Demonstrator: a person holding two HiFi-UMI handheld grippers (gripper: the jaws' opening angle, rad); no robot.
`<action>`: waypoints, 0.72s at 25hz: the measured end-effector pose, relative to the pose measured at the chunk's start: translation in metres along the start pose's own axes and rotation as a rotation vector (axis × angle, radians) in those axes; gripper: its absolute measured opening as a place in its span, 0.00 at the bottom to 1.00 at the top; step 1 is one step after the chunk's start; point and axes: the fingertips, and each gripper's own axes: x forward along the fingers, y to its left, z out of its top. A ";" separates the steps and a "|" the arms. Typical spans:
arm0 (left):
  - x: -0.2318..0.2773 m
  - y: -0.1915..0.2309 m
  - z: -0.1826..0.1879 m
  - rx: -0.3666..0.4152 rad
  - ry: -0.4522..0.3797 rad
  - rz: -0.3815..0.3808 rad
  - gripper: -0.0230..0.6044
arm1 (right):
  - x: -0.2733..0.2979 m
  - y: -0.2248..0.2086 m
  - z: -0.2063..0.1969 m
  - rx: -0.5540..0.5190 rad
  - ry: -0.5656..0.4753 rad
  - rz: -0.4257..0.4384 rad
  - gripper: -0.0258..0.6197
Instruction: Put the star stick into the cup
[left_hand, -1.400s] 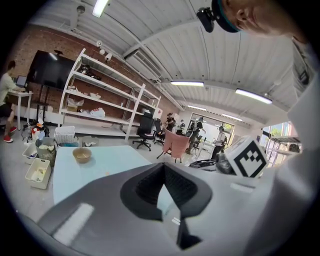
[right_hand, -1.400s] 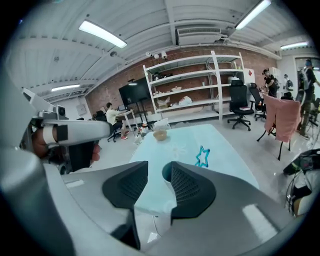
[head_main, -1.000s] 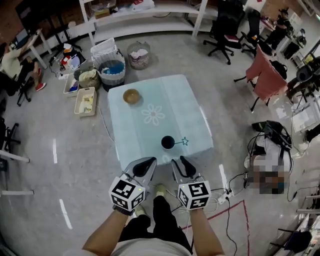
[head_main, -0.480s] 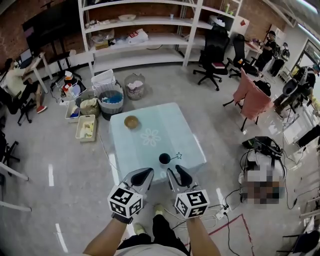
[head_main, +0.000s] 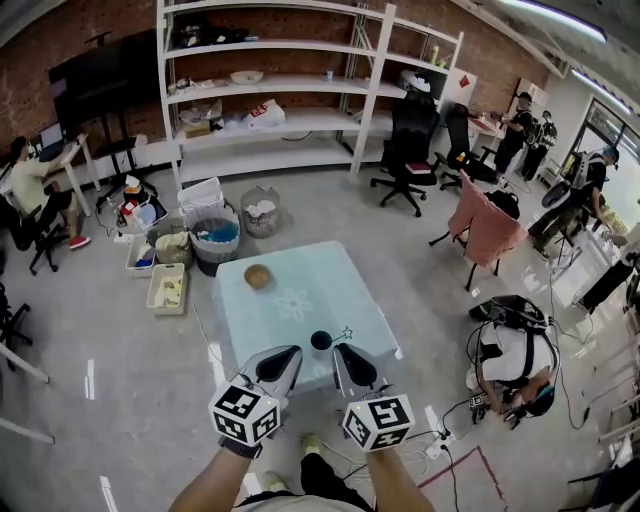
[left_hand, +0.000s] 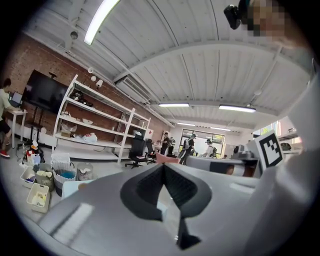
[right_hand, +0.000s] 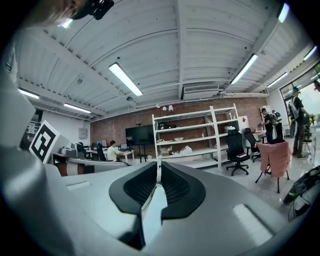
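Observation:
A black cup (head_main: 321, 340) stands near the front edge of the pale blue table (head_main: 300, 270). The star stick (head_main: 345, 332) slants from the cup's rim to the right, star end out; I cannot tell whether its other end is inside. Both grippers hang in front of the table, apart from cup and stick. My left gripper (head_main: 281, 362) (left_hand: 163, 165) is shut, tips touching, with nothing in it. My right gripper (head_main: 349, 364) (right_hand: 158, 164) is closing, with only a thin slit left between its pads and nothing between them.
A tan bowl (head_main: 258, 276) sits at the table's far left. Baskets and bins (head_main: 215, 235) stand on the floor behind the table, shelves (head_main: 270, 90) beyond. Office chairs (head_main: 405, 150) and a person crouching (head_main: 510, 360) are at the right, among cables.
The head view has tilted up and drawn back, so the table looks smaller and farther. Both grippers stay low in front of it. Cup and stick have not moved.

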 end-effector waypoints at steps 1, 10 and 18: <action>-0.002 -0.003 0.005 0.007 -0.010 -0.004 0.04 | -0.002 0.002 0.005 -0.001 -0.013 0.000 0.10; -0.022 -0.014 0.035 0.059 -0.067 -0.010 0.04 | -0.008 0.026 0.031 -0.030 -0.073 0.016 0.06; -0.033 -0.013 0.049 0.073 -0.078 0.007 0.04 | -0.005 0.043 0.040 -0.051 -0.078 0.040 0.06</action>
